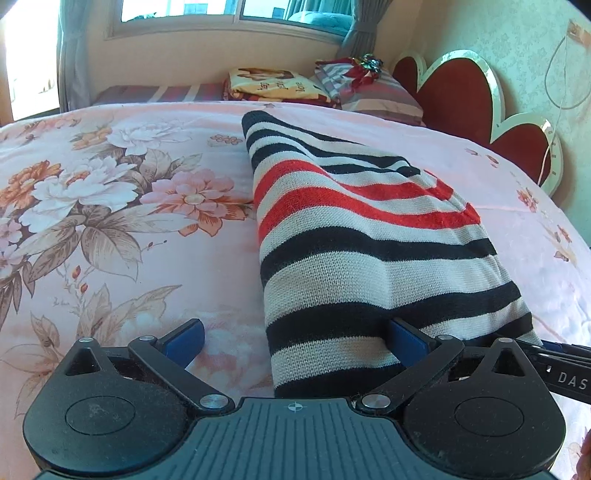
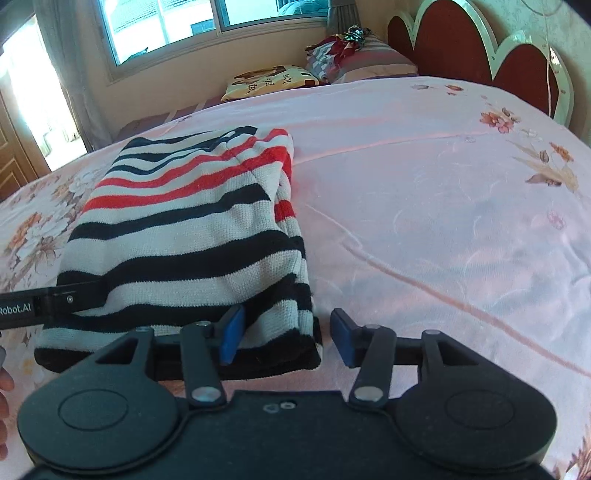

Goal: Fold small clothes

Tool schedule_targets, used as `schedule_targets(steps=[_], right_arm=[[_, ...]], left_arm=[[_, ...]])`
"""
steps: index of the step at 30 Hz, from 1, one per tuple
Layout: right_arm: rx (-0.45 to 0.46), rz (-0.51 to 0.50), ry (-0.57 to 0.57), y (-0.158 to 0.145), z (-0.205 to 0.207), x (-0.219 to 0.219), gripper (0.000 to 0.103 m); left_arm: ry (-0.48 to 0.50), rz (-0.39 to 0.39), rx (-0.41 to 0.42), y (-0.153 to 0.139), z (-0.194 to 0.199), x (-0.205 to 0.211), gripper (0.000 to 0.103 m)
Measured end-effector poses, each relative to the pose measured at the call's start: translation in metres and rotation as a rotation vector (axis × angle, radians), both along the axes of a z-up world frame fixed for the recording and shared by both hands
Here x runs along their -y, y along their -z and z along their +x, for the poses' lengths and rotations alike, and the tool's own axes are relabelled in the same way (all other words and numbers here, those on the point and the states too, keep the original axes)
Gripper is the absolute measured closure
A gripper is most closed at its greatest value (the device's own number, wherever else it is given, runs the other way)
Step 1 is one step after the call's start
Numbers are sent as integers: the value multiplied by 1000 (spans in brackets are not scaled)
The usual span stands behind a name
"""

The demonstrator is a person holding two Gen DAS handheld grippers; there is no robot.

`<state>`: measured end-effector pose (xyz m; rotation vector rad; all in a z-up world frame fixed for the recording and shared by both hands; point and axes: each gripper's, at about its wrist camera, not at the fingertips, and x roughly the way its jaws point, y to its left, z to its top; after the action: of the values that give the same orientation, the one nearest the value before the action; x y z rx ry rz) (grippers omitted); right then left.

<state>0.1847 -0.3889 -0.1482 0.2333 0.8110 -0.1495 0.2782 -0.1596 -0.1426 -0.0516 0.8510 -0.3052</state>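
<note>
Garment: striped knit sweater (image 1: 354, 236) (image 2: 192, 236), bands of black, white and red, folded into a long narrow bundle, lying flat on the bedspread.
Surface: pink floral bedspread (image 1: 122, 206) (image 2: 424, 206), large flower print to the left of the bundle, mostly plain pink to its right.
Left gripper (image 1: 293, 341): jaws spread wide, blue pads (image 1: 184, 341) on either side of the sweater's near left corner; right pad tucked against the knit, left pad on bare bedspread; nothing clamped.
Right gripper (image 2: 286, 338): jaws apart, left blue pad (image 2: 231, 334) touching the sweater's near right corner, right pad just beside the hem over the bedspread; nothing gripped.
Far end of bed: folded printed blanket (image 1: 273, 85) (image 2: 273, 79) and striped pillow (image 1: 376, 94) (image 2: 369, 59) well apart from the sweater.
Headboard: red scalloped panels with white trim (image 1: 469, 99) (image 2: 476, 48).
Background: window (image 1: 236, 11) (image 2: 192, 26) with grey curtains.
</note>
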Motion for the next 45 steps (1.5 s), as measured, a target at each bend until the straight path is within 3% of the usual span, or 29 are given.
schedule_targets(steps=[11, 13, 14, 17, 26, 30, 34, 35, 36, 39, 41, 45], right_arm=[[-12, 54, -81, -5, 4, 17, 43], [-19, 65, -91, -9, 6, 21, 37], [-14, 73, -96, -12, 8, 24, 28], [13, 108, -106, -22, 14, 33, 25], [1, 272, -140, -20, 68, 57, 21], [-20, 366, -129, -6, 86, 68, 18], [-21, 379, -190, -2, 100, 60, 20], [-23, 368, -205, -1, 102, 56, 25], [-23, 365, -221, -1, 104, 52, 35], [-24, 389, -232, -5, 103, 50, 51], [-15, 389, -247, -8, 101, 53, 56], [-16, 427, -236, 6, 113, 55, 49]], left_arm=[[-57, 31, -42, -10, 3, 6, 0], [-59, 41, -48, -14, 4, 8, 0], [-57, 46, -48, -16, 5, 9, 0], [-59, 44, -42, -24, 9, 10, 0], [-87, -71, -105, -20, 43, 6, 0], [-82, -160, -188, -6, 59, 4, 0], [-81, -185, -199, 0, 64, 12, 2], [-67, -190, -193, 0, 64, 15, 12], [-66, -197, -199, -2, 65, 18, 16], [-88, -194, -201, -8, 64, 19, 24], [-77, -190, -191, -10, 62, 19, 25], [-78, -201, -198, -3, 71, 20, 25]])
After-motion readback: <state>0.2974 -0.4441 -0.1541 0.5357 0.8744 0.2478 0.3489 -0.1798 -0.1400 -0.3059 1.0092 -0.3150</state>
